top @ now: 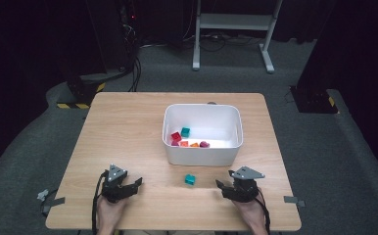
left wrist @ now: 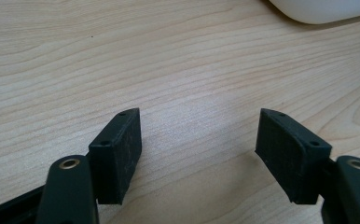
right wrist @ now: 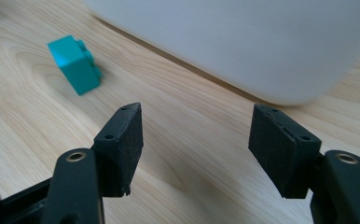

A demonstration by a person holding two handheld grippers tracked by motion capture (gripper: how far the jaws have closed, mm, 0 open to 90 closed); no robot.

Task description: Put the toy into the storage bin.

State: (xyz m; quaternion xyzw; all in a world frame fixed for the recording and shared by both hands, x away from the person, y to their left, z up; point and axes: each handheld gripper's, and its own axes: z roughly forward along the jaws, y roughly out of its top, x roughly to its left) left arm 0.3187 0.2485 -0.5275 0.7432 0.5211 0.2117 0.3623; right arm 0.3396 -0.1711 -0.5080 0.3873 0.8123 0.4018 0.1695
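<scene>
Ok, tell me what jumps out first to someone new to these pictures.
The white bin sits mid-table with bright small blocks inside, red, teal, orange and magenta. One teal block lies alone on the wooden table just in front of the bin. It sits between the open, empty left gripper and right gripper.

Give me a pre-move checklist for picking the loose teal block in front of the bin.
1. Teal block free on the table, apart from the white bin: ok.
2. Right gripper jaws open with nothing between them: ok.
3. Left gripper jaws open, nothing between them, off to the side of the block: ok.
4. Block lined up between the right gripper's jaws: not ok; in the right gripper view it lies up and to the left of them.
5. Room in the bin for another block: ok; a few blocks lie along its near side.
6. Block lying flat: cannot tell; it looks tilted.
</scene>
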